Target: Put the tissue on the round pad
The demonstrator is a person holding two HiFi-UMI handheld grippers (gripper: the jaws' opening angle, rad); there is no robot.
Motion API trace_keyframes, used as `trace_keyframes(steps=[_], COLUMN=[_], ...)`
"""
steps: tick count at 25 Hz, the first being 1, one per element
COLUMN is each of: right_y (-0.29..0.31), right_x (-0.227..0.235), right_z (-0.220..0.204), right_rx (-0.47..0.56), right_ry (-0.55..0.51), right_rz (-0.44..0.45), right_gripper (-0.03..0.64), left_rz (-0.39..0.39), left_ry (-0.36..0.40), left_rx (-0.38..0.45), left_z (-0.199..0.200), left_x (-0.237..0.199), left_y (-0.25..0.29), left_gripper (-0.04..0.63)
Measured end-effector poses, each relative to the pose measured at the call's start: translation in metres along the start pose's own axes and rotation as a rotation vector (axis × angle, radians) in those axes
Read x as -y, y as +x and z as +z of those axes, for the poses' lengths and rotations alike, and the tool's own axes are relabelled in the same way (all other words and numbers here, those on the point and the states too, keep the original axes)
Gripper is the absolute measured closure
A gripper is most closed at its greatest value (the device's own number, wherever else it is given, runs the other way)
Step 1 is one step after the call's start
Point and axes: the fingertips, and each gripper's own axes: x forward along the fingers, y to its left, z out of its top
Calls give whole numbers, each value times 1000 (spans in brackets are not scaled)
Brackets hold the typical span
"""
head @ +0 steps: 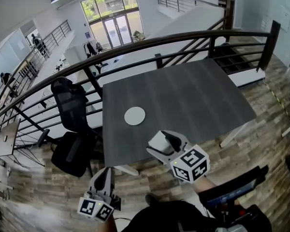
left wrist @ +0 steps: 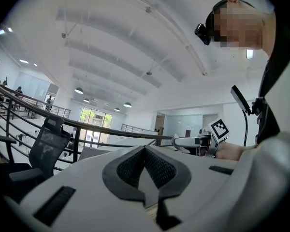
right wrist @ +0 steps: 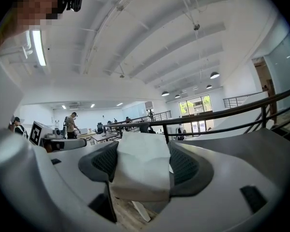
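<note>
You have one white tissue (right wrist: 139, 167), and the two fingers of your right gripper (head: 160, 142) are squeezing it from both sides, just over the near edge of the one gray table (head: 193, 93). One round pad (head: 135, 115) lies flat on the table, ahead and a little left of the tissue, with only bare table top between them. Your left gripper (head: 105, 173) has its fingers closed together and empty, low by the table's near left corner, and one black chair (head: 70, 105) and a curved railing (head: 135, 49) stand past the table.
</note>
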Motion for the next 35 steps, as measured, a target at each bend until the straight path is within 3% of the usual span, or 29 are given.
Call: trace_keyframes(steps=[16,23,31,35], right_y=[77,103,148,159], right_x=[-8,10,66,91], right_z=[18,30,48,64], right_rx=[1,-8,-19,-24], right_ry=[2,-5,-13,-14], right_rz=[-115,-85,-6,53], right_gripper=[282,282,282,282], left_rz=[-139,-106,-26,55], left_ry=[-2,-21,-18,18], left_rx=[-13,-39,36,2], left_z=[13,8,41,41], left_x=[-81,-92,-95,-94], left_y=[21,38,83,100], left_gripper=[592,592,592,592])
